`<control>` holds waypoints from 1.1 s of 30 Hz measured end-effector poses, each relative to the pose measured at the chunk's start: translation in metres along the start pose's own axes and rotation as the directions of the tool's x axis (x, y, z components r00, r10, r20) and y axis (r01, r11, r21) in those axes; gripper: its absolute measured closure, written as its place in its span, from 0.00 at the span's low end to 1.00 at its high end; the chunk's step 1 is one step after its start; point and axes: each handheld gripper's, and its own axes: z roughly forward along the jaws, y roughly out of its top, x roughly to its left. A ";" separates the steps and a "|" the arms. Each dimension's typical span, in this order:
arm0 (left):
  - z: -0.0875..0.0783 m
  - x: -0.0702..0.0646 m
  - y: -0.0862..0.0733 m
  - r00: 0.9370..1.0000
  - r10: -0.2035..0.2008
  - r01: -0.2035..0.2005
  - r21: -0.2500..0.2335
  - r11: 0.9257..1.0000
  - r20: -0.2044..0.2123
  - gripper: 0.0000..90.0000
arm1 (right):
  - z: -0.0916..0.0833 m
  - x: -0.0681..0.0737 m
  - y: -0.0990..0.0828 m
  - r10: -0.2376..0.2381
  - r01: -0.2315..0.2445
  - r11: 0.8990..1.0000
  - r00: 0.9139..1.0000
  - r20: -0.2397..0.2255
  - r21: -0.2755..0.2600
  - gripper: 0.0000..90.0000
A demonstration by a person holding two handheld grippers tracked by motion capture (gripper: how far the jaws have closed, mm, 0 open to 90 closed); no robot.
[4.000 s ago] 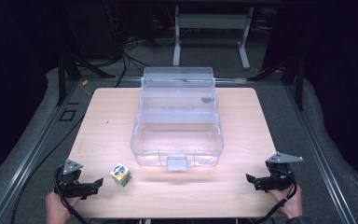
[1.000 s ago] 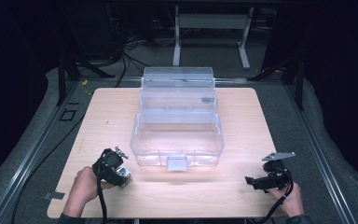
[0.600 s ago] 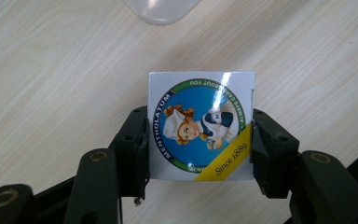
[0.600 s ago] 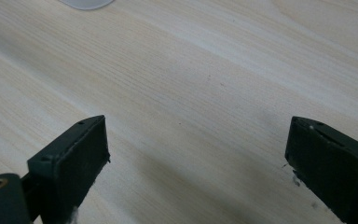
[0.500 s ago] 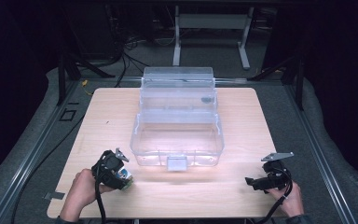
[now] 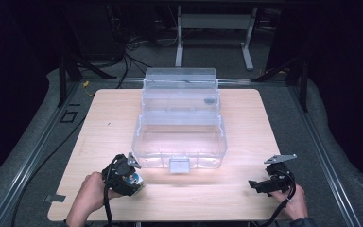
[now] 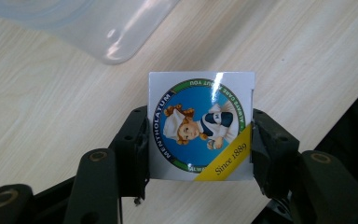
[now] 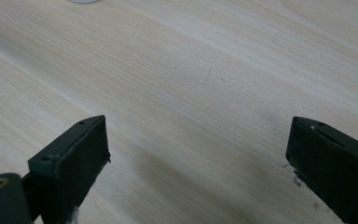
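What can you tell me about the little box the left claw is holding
The small box is white, glossy cardboard by its look, its face printed with a blue round picture of a nurse figure, a green ring reading Mentholatum and a yellow band reading Since 1889. The left claw clamps it by two opposite sides, face toward the camera, above the wooden table, close to the clear plastic bin's front corner.
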 end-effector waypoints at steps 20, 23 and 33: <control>-0.014 -0.039 0.050 0.971 0.224 -0.219 -0.073 0.973 0.082 0.51 | 0.002 0.001 0.000 0.002 -0.002 1.000 1.000 0.017 0.015 0.06; -0.011 -0.046 0.060 0.964 0.253 -0.246 -0.076 0.966 0.088 0.51 | 0.001 0.001 -0.001 0.001 -0.001 1.000 1.000 0.018 0.016 0.06; 0.003 -0.059 0.091 0.940 0.325 -0.320 -0.058 0.946 0.102 0.51 | 0.000 0.000 -0.001 -0.001 0.001 1.000 0.999 0.033 0.004 0.06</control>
